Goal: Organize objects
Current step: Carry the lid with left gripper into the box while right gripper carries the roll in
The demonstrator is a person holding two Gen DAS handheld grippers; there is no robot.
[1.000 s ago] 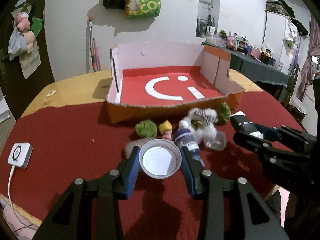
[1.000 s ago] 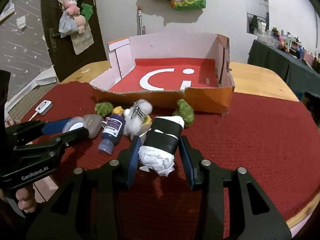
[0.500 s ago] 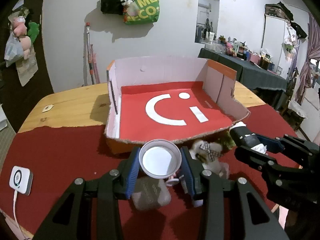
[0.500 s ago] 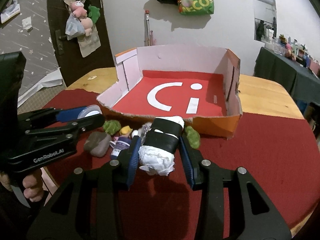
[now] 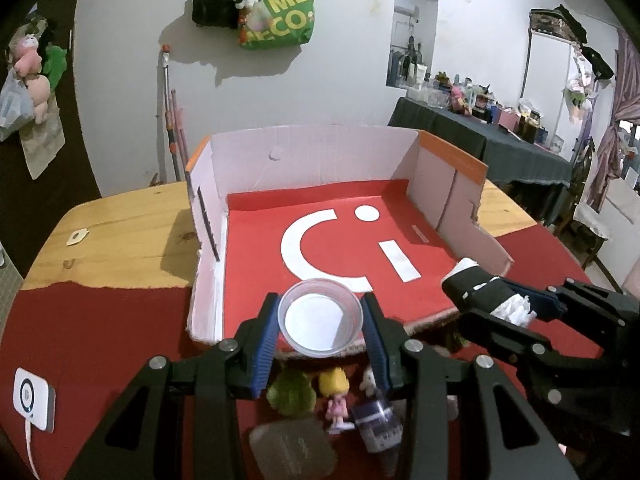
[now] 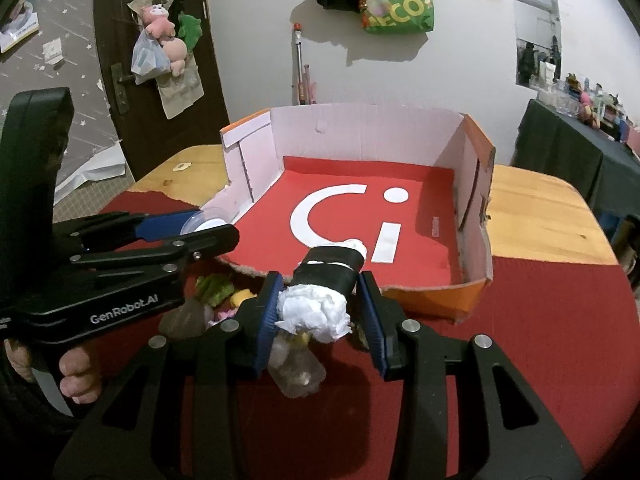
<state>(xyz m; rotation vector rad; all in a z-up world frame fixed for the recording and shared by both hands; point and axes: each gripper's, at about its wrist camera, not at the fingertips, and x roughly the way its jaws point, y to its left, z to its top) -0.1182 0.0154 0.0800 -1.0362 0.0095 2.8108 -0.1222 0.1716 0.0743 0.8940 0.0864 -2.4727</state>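
My left gripper (image 5: 320, 322) is shut on a clear round plastic cup (image 5: 320, 316) and holds it above the near edge of the open cardboard box (image 5: 320, 160) with a red floor. My right gripper (image 6: 320, 308) is shut on a black roll stuffed with white paper (image 6: 324, 280), held over the box's front wall (image 6: 432, 300). The roll also shows in the left wrist view (image 5: 484, 292). Below the grippers on the red cloth lie a green fuzzy ball (image 5: 290, 394), a small doll (image 5: 336, 396), a blue bottle (image 5: 376, 426) and a grey pouch (image 5: 292, 450).
A white device with a cable (image 5: 34, 398) lies at the table's left edge. The wooden table (image 5: 120, 236) is half covered by red cloth (image 6: 540, 340). A clear crumpled wrapper (image 6: 296, 372) lies under the right gripper. A dark side table (image 5: 500, 148) stands at the right.
Both grippers have risen and moved forward from the pile of objects to the box's front edge, each still holding its object.
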